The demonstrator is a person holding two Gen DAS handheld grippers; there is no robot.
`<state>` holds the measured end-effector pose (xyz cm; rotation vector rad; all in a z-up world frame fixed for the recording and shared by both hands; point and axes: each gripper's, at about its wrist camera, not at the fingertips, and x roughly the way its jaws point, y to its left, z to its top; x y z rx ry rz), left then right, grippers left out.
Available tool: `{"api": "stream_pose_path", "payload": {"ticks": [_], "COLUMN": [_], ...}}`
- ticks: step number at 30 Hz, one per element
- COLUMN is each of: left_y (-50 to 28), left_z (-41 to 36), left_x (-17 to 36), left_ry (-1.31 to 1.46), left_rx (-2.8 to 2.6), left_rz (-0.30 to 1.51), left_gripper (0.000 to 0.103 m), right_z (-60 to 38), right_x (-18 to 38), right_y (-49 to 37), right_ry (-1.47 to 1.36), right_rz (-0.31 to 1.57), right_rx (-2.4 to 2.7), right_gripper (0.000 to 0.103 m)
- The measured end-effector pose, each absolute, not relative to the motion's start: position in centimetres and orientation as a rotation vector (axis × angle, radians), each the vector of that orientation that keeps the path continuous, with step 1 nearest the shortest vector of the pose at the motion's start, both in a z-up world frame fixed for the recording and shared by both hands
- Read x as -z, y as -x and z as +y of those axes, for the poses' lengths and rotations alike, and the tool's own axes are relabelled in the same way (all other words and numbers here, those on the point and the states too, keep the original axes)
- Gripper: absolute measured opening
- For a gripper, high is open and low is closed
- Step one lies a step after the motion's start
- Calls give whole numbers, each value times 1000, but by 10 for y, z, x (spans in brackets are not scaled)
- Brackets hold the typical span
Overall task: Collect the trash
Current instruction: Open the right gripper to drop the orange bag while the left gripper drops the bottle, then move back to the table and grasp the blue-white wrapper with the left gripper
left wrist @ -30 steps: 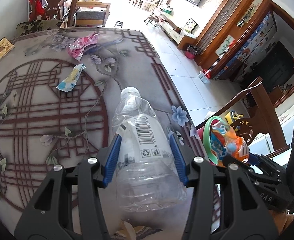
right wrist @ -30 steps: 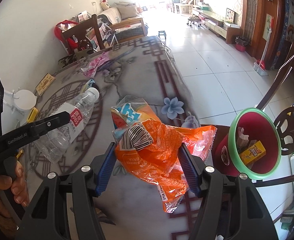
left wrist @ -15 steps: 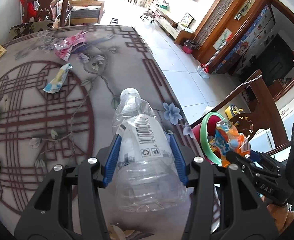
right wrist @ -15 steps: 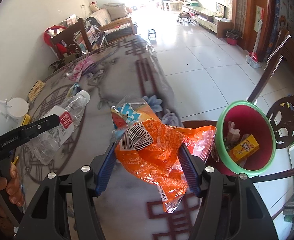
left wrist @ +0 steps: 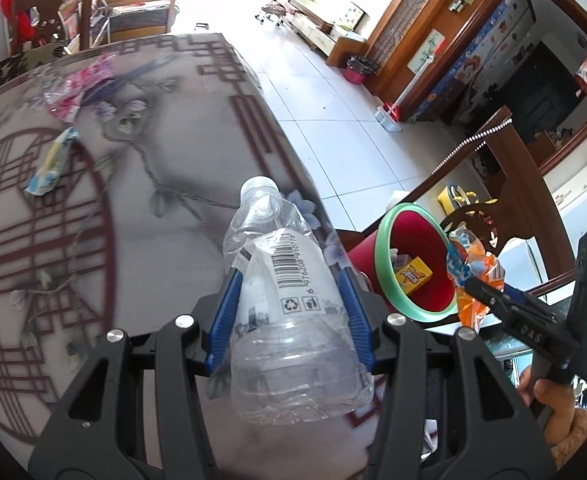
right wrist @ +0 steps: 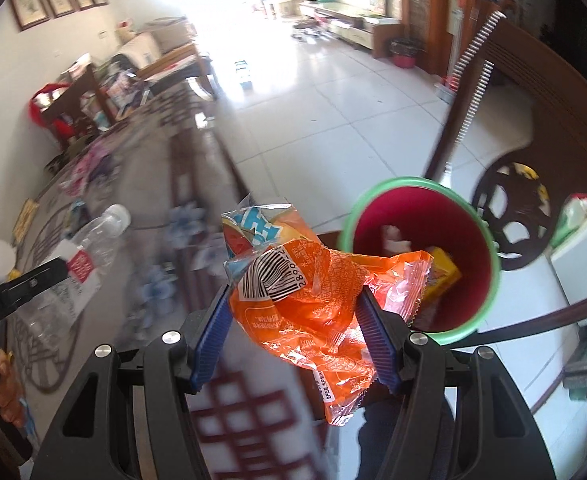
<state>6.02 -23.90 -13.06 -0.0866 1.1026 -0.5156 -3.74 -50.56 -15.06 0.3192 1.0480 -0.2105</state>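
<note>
Carrying two pieces of rubbish at once, the person is standing at the edge of the desk (left wrist: 165,216) with a claw in each hand. The left claw (left wrist: 289,312) is clamping an empty clear plastic bottle (left wrist: 289,320) across its middle, the blue pads pressing its sides, cap end pointing away along the fingers and base toward the handle. The right claw (right wrist: 293,320) is pinching a crumpled orange snack wrapper (right wrist: 313,312), which is bulging up between the pads and trailing down below them.

What matters now is the red bin with the green rim (right wrist: 489,248), sitting on a seat just off the desk's near corner, its mouth tilted toward the person. A yellow packet (left wrist: 413,276) and some white scraps are already lying inside. From the right wrist view the wrapper's right edge is overlapping the bin's opening, so the right claw looks the nearer of the two and best placed to release first. The bottle is hanging over the desk's edge, to the left of the bin, and would need to travel right; its long axis is running roughly toward the rim, so it could go in cap first.

Further back on the desk, a pink wrapper (left wrist: 77,84) and a pale blue-and-yellow wrapper (left wrist: 51,164) are waiting to be picked up.
</note>
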Motion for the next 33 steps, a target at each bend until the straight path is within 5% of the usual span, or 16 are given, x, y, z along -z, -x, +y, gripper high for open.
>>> {"api": "stream_pose_path", "payload": {"ticks": [10, 13, 16, 25, 26, 29, 33], "left_y": [-63, -61, -60, -54, -52, -48, -50], "left_z": [-297, -321, -359, -468, -480, -497, -479], "left_x": [149, 151, 156, 166, 166, 164, 158], "left_ry": [41, 14, -21, -122, -133, -166, -130], "left_rx": [583, 636, 724, 964, 1000, 1027, 1019], "left_rz": [1162, 1168, 1174, 1145, 1140, 1098, 1098], "left_gripper": [48, 48, 48, 48, 51, 81, 81], "right_z": [-582, -601, -618, -646, -647, -650, -639], "right_x": [173, 181, 184, 172, 171, 168, 161], "right_y": [33, 30, 30, 78, 85, 101, 105], "right_ry": [-330, -337, -365, -442, -449, -476, -478], "right_rz": [1064, 1066, 1064, 1031, 1030, 1030, 1028], "right_rx": [336, 369, 408, 542, 557, 585, 583], "right_gripper": [61, 67, 83, 84, 84, 84, 84]}}
